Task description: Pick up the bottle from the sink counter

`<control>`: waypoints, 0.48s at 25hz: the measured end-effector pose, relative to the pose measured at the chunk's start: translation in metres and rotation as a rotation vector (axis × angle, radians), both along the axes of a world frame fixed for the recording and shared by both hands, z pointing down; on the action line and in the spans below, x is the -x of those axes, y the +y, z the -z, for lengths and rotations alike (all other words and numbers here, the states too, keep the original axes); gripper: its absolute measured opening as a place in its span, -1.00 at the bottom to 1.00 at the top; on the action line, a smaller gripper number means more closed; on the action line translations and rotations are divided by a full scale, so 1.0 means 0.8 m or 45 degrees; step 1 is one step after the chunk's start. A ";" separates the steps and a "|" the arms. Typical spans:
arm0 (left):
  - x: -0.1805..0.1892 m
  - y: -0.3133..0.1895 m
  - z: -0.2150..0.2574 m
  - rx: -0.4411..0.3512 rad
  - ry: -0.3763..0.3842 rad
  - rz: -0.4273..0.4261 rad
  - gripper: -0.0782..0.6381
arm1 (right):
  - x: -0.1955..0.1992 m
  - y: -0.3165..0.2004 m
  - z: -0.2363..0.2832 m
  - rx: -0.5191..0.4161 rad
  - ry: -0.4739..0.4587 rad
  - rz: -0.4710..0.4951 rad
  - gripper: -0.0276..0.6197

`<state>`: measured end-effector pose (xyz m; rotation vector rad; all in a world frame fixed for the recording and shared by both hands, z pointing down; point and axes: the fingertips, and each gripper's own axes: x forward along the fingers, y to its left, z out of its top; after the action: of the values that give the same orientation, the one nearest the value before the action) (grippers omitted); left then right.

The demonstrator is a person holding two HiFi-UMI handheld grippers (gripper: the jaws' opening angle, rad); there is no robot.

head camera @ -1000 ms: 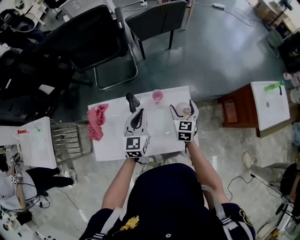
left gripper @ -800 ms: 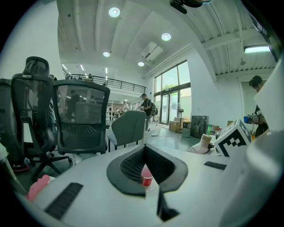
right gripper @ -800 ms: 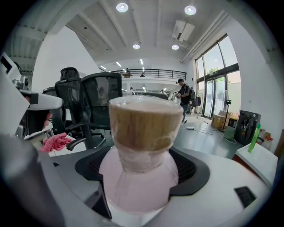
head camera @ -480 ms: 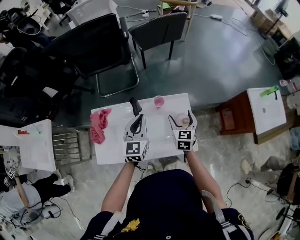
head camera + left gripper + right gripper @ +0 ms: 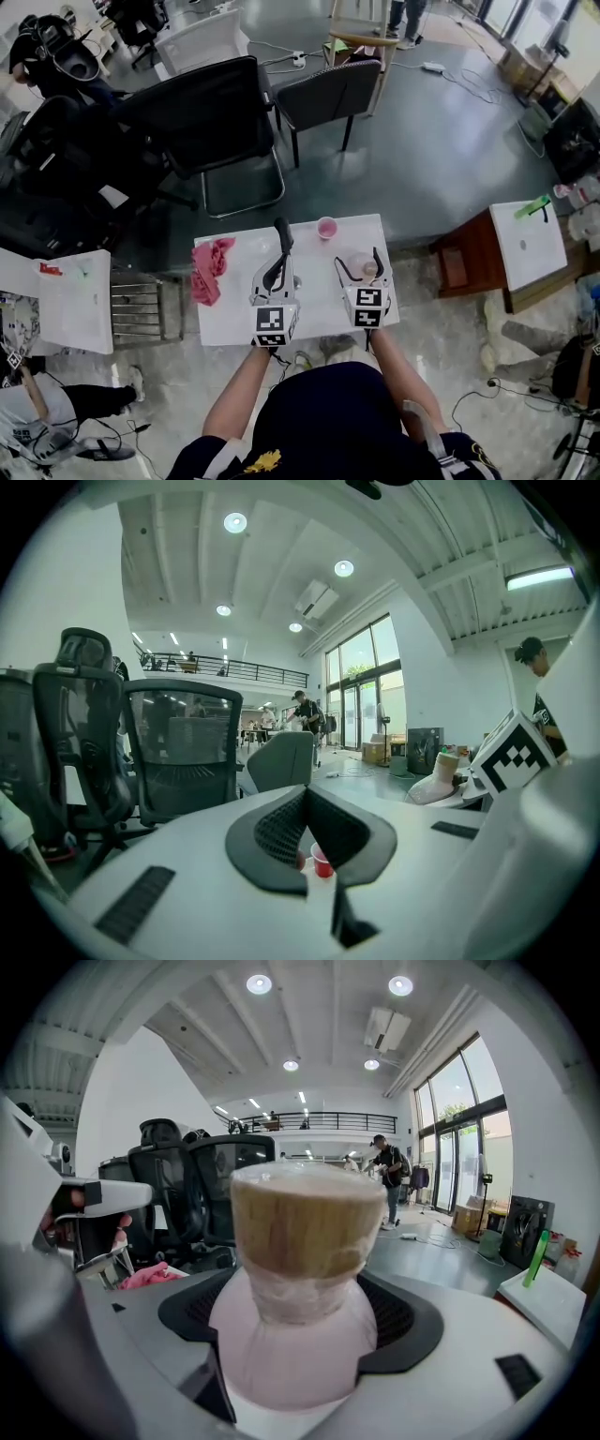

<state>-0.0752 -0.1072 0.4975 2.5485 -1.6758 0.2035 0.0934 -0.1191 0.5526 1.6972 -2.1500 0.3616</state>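
A pale pink bottle [image 5: 364, 268] with a cork-coloured top sits between the jaws of my right gripper [image 5: 360, 262], over the right part of the white counter [image 5: 230, 314]. In the right gripper view the bottle [image 5: 298, 1269] fills the middle, and the right gripper [image 5: 300, 1340] is shut on its round body. Whether the bottle rests on the counter or hangs above it is hidden. My left gripper [image 5: 277, 257] hovers over the counter's middle with its jaw tips together and nothing in them. Through the left gripper [image 5: 305, 797] a small red-pink cup [image 5: 321, 861] shows.
A pink cup [image 5: 326, 227] stands at the counter's far edge. A dark upright fixture [image 5: 283, 234] rises just beyond the left jaws. A pink cloth [image 5: 210, 268] lies at the left end. Black office chairs [image 5: 211, 122] stand behind; a metal rack [image 5: 141, 305] stands to the left and a brown stand [image 5: 469, 258] to the right.
The head view has tilted up and shows more of the room, so the counter sits lower in frame. Both grippers keep their places over the counter, the right one still holding the bottle.
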 end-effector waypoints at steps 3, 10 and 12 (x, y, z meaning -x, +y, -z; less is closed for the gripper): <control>0.019 0.004 0.005 0.006 -0.018 0.028 -0.74 | 0.011 0.005 0.009 -0.008 0.005 0.003 0.42; 0.056 0.013 0.027 -0.034 -0.022 0.057 -0.74 | 0.037 0.009 0.027 -0.035 0.002 0.012 0.42; 0.066 0.018 0.026 -0.025 -0.018 0.074 -0.74 | 0.044 0.014 0.036 -0.045 -0.014 0.018 0.42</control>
<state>-0.1281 -0.0927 0.4769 2.5143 -1.7631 0.2027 0.0581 -0.1077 0.5240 1.7021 -2.1871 0.3313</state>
